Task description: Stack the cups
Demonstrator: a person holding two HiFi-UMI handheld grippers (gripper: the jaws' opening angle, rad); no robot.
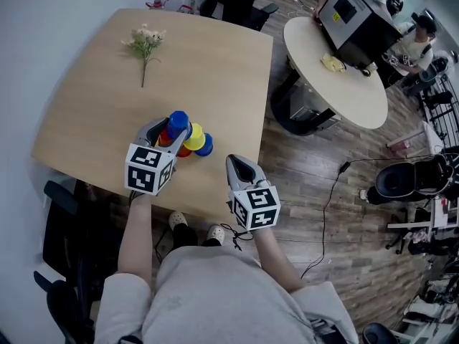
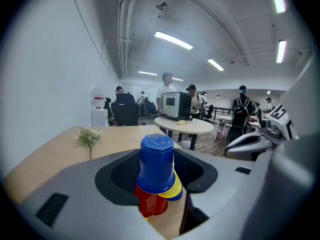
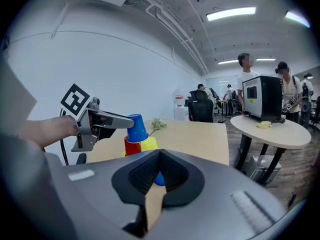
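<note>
Upside-down cups stand in a small pile near the wooden table's (image 1: 100, 99) front edge. A blue cup (image 1: 178, 122) (image 2: 156, 161) tops the pile, over a red cup (image 2: 149, 204) (image 3: 132, 146) and a yellow cup (image 1: 194, 137) (image 3: 149, 144). Another blue cup (image 1: 205, 146) stands at the right of the pile. My left gripper (image 1: 171, 129) is open around the top blue cup, and a gap shows on each side of it. My right gripper (image 1: 239, 165) is shut and empty, just right of the pile at the table's edge.
A sprig of flowers (image 1: 145, 43) lies at the table's far side. To the right stands a round white table (image 1: 333, 70) with a black box (image 1: 355, 20) on it and people around it. Cables and chairs are on the wooden floor.
</note>
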